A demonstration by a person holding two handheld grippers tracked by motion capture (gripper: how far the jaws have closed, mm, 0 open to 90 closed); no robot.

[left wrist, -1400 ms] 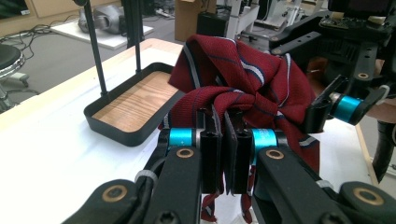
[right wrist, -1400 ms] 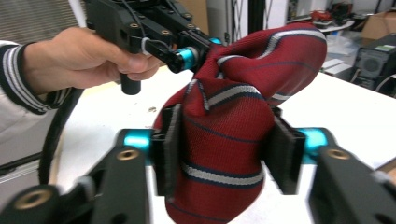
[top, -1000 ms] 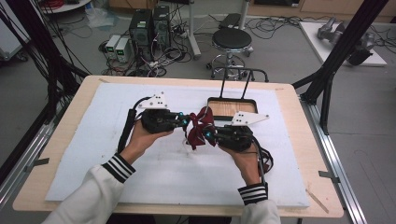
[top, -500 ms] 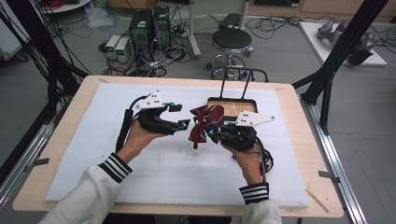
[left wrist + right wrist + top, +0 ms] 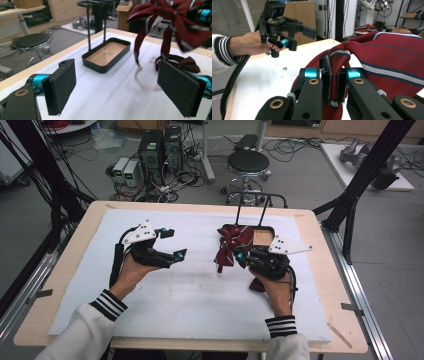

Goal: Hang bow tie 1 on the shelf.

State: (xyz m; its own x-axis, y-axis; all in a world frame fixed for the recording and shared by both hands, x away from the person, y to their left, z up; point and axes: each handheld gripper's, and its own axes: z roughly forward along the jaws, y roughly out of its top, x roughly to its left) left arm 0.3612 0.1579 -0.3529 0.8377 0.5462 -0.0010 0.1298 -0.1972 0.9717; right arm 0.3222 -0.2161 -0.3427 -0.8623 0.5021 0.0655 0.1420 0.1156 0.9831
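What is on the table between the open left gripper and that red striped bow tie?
Nothing: in the high view, bare white table cover lies between the left gripper and the bow tie.

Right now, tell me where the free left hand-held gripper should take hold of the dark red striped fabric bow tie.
Probably a hanging tail of the dark red striped fabric bow tie, approached from the left. The tails dangle clear below the knot clamped in the right hand-held gripper, while the left hand-held gripper is open.
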